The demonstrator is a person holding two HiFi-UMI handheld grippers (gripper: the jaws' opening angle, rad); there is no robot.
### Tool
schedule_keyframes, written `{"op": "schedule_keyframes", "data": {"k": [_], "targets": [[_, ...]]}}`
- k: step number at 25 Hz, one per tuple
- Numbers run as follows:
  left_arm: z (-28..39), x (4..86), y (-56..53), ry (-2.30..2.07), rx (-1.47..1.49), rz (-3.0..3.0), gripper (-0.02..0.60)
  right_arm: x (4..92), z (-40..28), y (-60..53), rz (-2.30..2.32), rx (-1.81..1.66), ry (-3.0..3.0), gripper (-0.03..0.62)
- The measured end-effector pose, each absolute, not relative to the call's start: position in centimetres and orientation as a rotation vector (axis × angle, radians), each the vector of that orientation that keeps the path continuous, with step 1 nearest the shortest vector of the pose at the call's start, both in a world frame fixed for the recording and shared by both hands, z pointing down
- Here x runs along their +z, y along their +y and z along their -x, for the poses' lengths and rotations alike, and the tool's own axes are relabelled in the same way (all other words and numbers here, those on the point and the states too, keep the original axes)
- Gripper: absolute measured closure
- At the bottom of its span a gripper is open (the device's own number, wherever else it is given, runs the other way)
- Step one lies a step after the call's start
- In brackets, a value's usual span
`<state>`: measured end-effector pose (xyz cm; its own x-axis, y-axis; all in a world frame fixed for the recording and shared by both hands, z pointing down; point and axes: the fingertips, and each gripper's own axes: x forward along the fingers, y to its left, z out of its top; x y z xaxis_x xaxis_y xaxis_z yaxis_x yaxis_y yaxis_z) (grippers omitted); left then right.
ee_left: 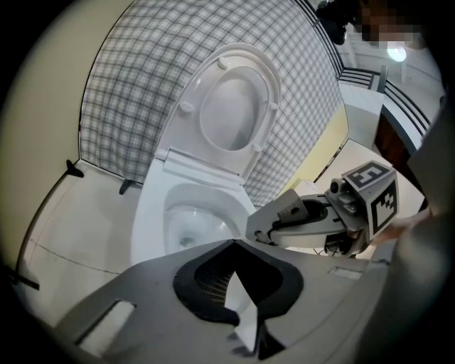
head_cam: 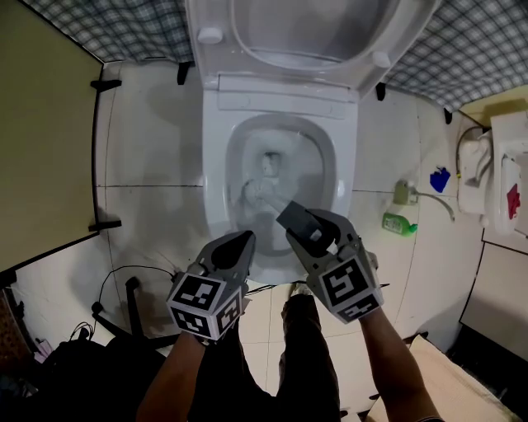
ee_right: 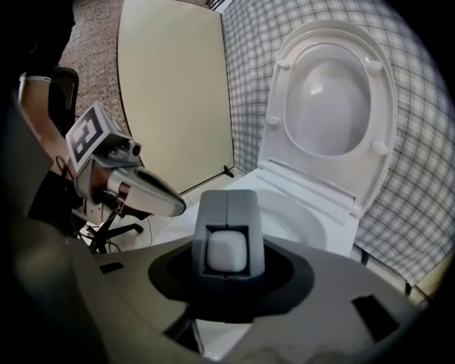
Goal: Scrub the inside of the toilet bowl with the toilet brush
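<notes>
Brush in the bowl, right claw gripping it

My right claw [head_cam: 307, 224] is clamped on the grey handle block of the toilet brush [head_cam: 262, 195]. The brush slants down from the claw, and its head sits low inside the toilet bowl [head_cam: 328, 157]. The lid [head_cam: 313, 25] stands raised. My left claw [head_cam: 238, 244] hangs just beside the right one over the bowl's front rim, jaws together, with nothing between them.
</notes>
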<state>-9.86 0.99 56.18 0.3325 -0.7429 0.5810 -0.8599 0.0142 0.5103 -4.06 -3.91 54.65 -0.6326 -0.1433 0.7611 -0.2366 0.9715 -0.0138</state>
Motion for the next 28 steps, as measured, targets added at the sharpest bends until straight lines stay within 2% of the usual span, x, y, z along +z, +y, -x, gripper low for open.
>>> {"op": "schedule_keyframes", "data": {"k": [12, 21, 28], "targets": [[9.5, 55.4, 1.8, -1.44, 0.167, -1.763, 0.577, 53.7, -1.9, -0.6, -0.234, 0.051, -2.127, 0.414], [10.3, 55.3, 2.5, -1.455, 0.174, -1.757, 0.577, 53.9, -4.4, -5.2, -0.443, 0.02, -2.048, 0.414], [11.9, 55.0, 3.0, -1.477, 0.184, -1.745, 0.577, 53.6, -3.1, -11.3, -0.689, -0.001, -2.11, 0.414]]}}
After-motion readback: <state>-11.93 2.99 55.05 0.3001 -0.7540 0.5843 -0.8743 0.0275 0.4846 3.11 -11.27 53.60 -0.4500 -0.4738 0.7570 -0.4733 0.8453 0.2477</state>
